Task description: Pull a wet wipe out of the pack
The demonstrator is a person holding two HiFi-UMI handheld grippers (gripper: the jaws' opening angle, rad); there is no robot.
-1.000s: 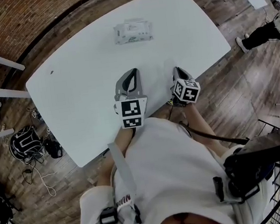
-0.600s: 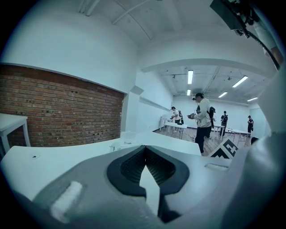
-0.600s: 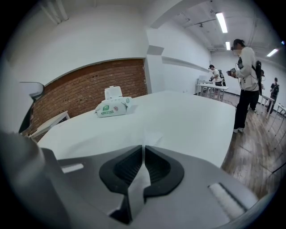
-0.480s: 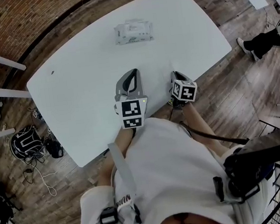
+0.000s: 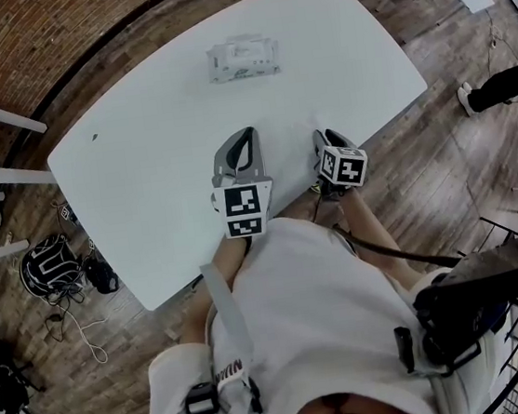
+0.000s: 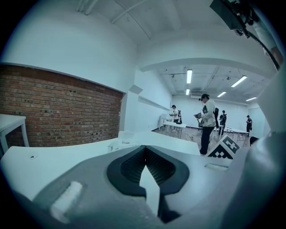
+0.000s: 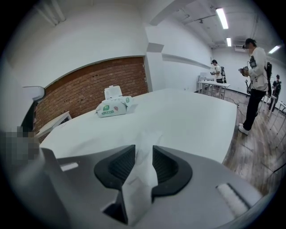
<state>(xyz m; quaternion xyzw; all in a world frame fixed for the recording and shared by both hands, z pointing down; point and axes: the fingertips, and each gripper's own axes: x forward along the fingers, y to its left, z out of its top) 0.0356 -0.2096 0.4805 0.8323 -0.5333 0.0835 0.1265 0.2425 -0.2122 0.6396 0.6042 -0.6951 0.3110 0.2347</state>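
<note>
My right gripper [image 7: 140,154] is standing wide open, its jaws having just been opening, and a wet wipe [image 7: 139,183] is sticking up loosely in the gap between them. The ribbed pads [image 7: 165,163] are not pressing on it. The wipe may be brushing the left-hand pad, but I cannot tell for sure. Its lower end is dropping out of sight behind the gripper's body.

My left gripper [image 6: 144,150] is sitting with its jaws together at the tips and nothing clamped that I can make out. A pale sliver is showing below the tips, and I cannot say what it is.

The pack [image 7: 114,106] is lying well apart from both grippers, far across the white table [image 5: 140,150] towards the brick-wall side, with its lid [image 7: 113,91] standing up.

From the head view I am seeing both grippers side by side at the near edge, left [image 5: 243,138] and right [image 5: 322,135], with the pack [image 5: 243,60] beyond them. There the wipe is hiding under my right gripper. In the left gripper view the pack [image 6: 119,139] is only showing as a washed-out shape just above the jaws.
</note>
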